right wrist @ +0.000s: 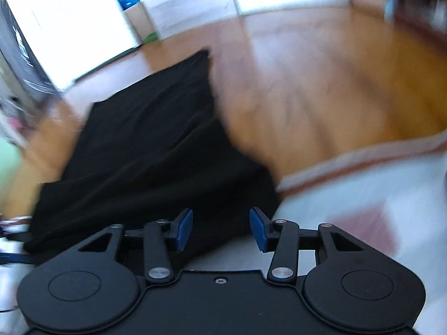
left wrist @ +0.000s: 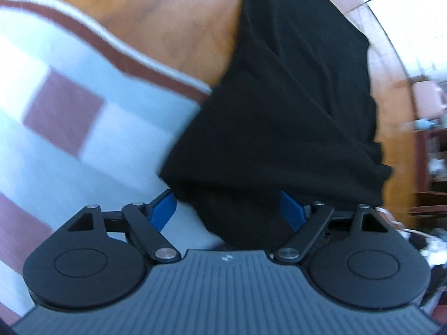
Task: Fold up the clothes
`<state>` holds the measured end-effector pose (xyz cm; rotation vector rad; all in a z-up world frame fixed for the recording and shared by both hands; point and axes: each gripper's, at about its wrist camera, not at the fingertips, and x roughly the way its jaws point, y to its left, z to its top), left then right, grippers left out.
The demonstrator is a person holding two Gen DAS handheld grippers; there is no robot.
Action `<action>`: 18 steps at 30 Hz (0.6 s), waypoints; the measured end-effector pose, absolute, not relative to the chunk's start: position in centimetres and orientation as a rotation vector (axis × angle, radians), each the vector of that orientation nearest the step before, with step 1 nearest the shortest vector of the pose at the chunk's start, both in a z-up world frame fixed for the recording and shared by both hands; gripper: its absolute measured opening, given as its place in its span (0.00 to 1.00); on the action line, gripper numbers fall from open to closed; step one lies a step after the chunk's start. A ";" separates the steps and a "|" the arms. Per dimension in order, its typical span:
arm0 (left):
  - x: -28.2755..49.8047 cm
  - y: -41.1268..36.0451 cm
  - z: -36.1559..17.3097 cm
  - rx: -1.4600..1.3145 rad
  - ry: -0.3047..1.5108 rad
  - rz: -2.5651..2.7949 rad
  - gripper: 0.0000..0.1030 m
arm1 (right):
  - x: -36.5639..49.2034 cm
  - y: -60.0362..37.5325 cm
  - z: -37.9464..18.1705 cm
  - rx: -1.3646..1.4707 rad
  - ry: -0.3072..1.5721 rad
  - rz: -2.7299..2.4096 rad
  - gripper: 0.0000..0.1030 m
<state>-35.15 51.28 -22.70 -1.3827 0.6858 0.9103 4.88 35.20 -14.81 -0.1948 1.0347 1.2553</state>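
Observation:
A black garment [left wrist: 279, 111] lies creased across a wooden floor [left wrist: 167, 28], its near end resting on a white blanket with maroon squares [left wrist: 69, 111]. My left gripper [left wrist: 227, 209] hangs over that near end, its blue pads [left wrist: 164, 209] far apart; the cloth lies between them and neither pad presses on it. In the right wrist view the same garment [right wrist: 153, 139] stretches away to the upper left. My right gripper [right wrist: 222, 229] is open above the garment's near edge, where it meets the blanket [right wrist: 363, 195]. Both views are blurred.
The blanket's maroon-striped border [right wrist: 349, 164] runs across the floor [right wrist: 321, 97]. A white cabinet [right wrist: 69, 28] and a cardboard box [right wrist: 139, 19] stand at the far wall. Dark red shelving [left wrist: 430, 162] with small items stands at the right.

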 end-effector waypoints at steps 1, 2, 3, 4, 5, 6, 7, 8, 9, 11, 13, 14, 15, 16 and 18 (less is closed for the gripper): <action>-35.1 51.0 -22.9 -1.406 0.679 0.884 0.79 | 4.6 34.8 -15.2 -0.168 1.087 1.284 0.49; -35.0 50.7 -23.1 -1.430 0.673 0.857 0.79 | 4.2 34.6 -15.8 -0.145 1.134 1.308 0.49; -34.9 50.5 -23.4 -1.453 0.666 0.830 0.79 | 3.9 34.4 -16.3 -0.122 1.180 1.332 0.50; -34.5 50.3 -23.7 -1.473 0.670 0.805 0.79 | 3.6 34.3 -16.8 -0.103 1.220 1.351 0.51; -34.1 50.3 -24.0 -1.482 0.666 0.785 0.79 | 3.3 34.4 -17.2 -0.093 1.239 1.356 0.53; -33.7 50.3 -24.3 -1.491 0.661 0.764 0.79 | 2.9 34.4 -17.5 -0.085 1.242 1.358 0.55; -33.3 50.3 -24.6 -1.499 0.657 0.744 0.79 | 2.5 34.4 -17.8 -0.076 1.241 1.357 0.62; -32.9 50.3 -25.0 -1.508 0.653 0.724 0.79 | 2.2 34.6 -18.0 -0.067 1.232 1.352 0.64; -32.5 50.3 -25.3 -1.513 0.650 0.704 0.81 | 1.8 34.9 -18.2 -0.061 1.217 1.355 0.65; -30.9 50.4 -24.8 -1.407 0.699 0.693 0.90 | 0.9 35.9 -18.1 -0.100 1.170 1.412 0.65; -29.8 50.0 -23.5 -1.309 0.698 0.703 0.81 | 0.0 36.7 -18.1 -0.157 1.104 1.477 0.58; -29.3 49.7 -22.9 -1.253 0.699 0.715 0.47 | -0.3 37.1 -18.1 -0.174 1.079 1.492 0.25; -28.8 49.5 -22.4 -1.187 0.719 0.733 0.26 | -0.1 37.7 -17.9 -0.181 1.077 1.480 0.06; -28.5 49.3 -21.4 -1.105 0.733 0.759 0.06 | 0.0 38.2 -17.6 -0.188 1.075 1.469 0.07; -28.6 48.5 -18.9 -0.993 0.718 0.795 0.06 | 0.8 37.9 -16.5 -0.080 1.078 1.473 0.07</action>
